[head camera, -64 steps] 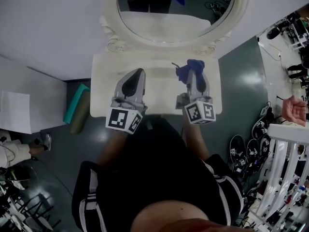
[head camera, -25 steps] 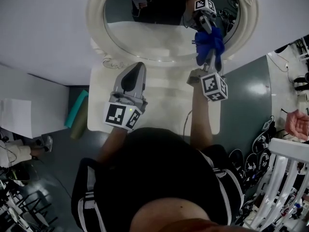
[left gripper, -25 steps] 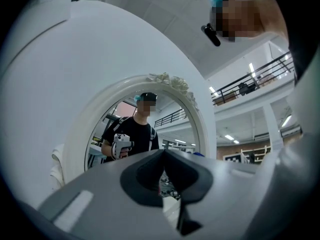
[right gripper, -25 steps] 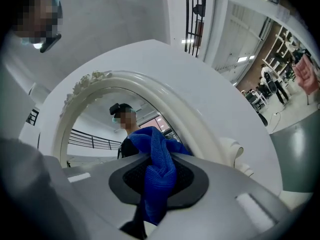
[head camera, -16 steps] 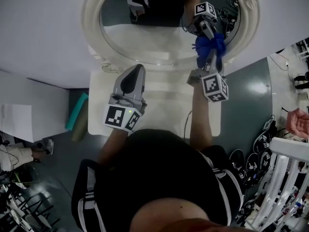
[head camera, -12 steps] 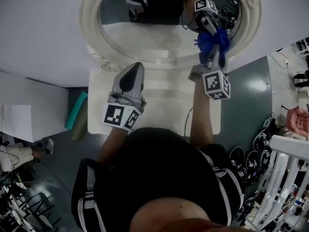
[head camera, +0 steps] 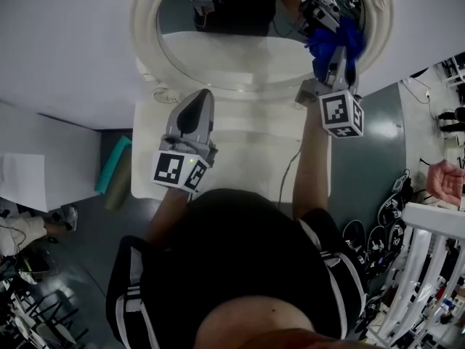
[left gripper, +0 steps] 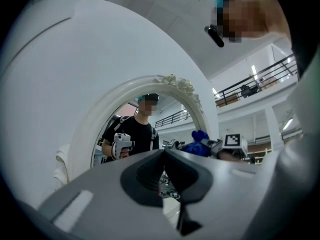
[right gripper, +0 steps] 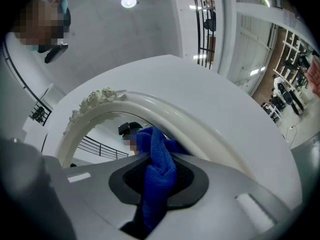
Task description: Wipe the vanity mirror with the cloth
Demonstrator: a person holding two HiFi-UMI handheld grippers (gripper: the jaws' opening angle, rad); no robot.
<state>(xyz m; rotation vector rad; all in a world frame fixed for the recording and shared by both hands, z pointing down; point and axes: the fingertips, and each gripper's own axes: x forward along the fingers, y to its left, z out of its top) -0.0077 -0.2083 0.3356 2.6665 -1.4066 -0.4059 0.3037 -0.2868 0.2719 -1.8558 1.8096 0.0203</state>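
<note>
While clamping cloth point(head camera: 341, 35), the right hand-held gripper point(head camera: 332, 55) extends toward the mirror point(head camera: 240, 49).

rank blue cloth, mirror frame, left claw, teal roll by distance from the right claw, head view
1. blue cloth, in the right claw
2. mirror frame, right rim beside it
3. left claw, over the table
4. teal roll, low at far left

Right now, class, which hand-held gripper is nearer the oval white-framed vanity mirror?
Right. The right hand-held gripper holds the blue knitted cloth up at the mirror glass near its right edge; the left hand-held gripper, shut and empty, sits lower, over the white vanity top.
</note>
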